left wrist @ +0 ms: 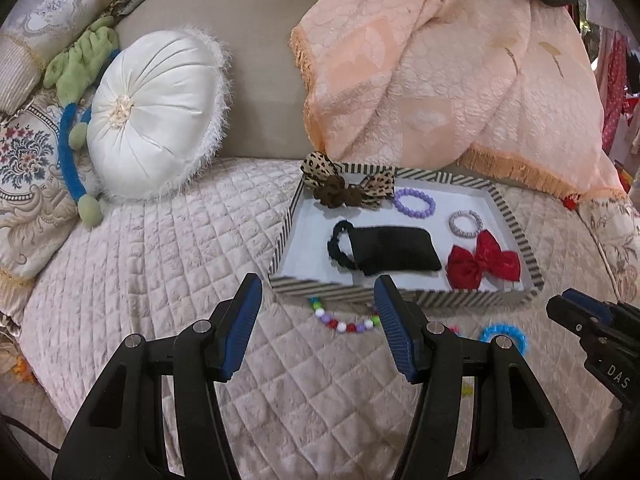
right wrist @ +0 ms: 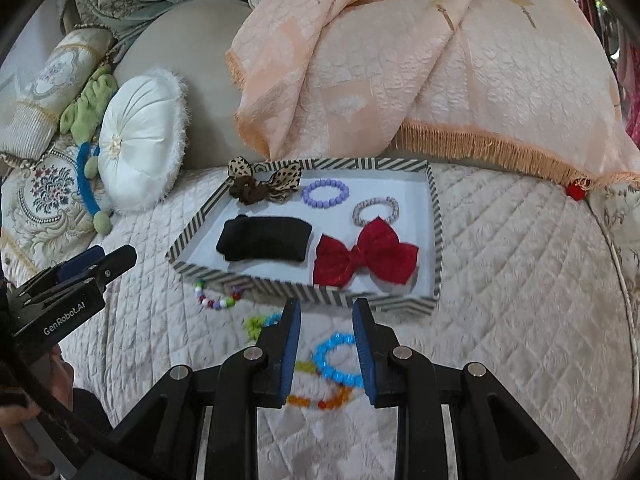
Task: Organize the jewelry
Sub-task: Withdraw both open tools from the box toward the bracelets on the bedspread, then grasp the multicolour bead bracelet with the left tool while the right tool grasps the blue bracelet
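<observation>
While both claws hang over the quilted bed [right wrist: 520, 280], the striped tray [right wrist: 436, 240] sits ahead of them, partly filled.

Inside the tray lie a red bow [right wrist: 364, 256], a black pouch [right wrist: 266, 238], a purple bead bracelet [right wrist: 325, 194], a grey hair tie [right wrist: 376, 209] and a leopard bow [right wrist: 264, 182]. Left claw [left wrist: 318, 312] stands wide apart, empty, above a multicoloured bead bracelet [left wrist: 346, 322] just outside the tray. Right claw [right wrist: 326, 344] is narrowly apart, gripping nothing, over a blue bracelet [right wrist: 336, 362] and an orange one [right wrist: 320, 400].

"GenRobot.AI" on left tool [right wrist: 86, 258] body | "DAS" on right tool [left wrist: 568, 310] body
</observation>
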`<state>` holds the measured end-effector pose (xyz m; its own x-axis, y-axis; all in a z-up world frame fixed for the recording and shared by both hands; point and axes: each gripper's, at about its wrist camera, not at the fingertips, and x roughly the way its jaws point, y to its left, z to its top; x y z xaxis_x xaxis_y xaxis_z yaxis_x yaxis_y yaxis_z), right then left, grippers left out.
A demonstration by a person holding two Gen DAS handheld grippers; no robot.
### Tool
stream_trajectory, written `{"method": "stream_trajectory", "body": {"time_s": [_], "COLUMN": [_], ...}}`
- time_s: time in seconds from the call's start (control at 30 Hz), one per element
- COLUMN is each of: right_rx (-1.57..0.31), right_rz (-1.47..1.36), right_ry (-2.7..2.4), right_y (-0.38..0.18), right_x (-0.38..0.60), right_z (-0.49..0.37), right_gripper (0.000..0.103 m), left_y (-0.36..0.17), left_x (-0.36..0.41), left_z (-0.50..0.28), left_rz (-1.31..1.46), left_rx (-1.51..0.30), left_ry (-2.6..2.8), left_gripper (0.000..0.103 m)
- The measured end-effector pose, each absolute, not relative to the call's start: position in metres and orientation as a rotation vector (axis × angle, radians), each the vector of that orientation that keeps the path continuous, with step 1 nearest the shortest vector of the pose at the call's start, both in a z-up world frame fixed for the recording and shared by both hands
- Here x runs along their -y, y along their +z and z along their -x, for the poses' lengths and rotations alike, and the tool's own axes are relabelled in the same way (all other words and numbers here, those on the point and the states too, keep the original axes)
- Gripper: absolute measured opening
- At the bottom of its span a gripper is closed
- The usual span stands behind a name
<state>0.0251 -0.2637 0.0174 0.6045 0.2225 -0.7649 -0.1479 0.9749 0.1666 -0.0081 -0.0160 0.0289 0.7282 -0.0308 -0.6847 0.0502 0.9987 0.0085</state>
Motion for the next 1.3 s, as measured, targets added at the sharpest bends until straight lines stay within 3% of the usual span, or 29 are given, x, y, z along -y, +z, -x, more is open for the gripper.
{"method": "stream_trajectory", "body": {"time_s": [0.37, 0.8, 1.3], "right_rx": [-0.907, -1.025, -1.120], "right_rz": [-0.067, -0.106, -0.088], "right_ry": [0.226, 0.225, 0.210], "right_y": [0.012, -0.037, -0.078], "right_x": [0.262, 0.284, 0.298], "right_z": [-0.005, -0.008, -0.061], "right_gripper": [0.025, 0.026, 0.026], "left_y": [0.020, -0.010, -0.048], "left_x": [0.008, -0.011, -0.017], "left_z": [0.021, 0.002, -0.028], "left_rz": [0.014, 0.162, 0.216], "left_rx": [-0.800, -0.951, -1.112], "left_ry": [-0.061, -0.129, -0.150], "left_gripper": [0.058, 0.058, 0.058]}}
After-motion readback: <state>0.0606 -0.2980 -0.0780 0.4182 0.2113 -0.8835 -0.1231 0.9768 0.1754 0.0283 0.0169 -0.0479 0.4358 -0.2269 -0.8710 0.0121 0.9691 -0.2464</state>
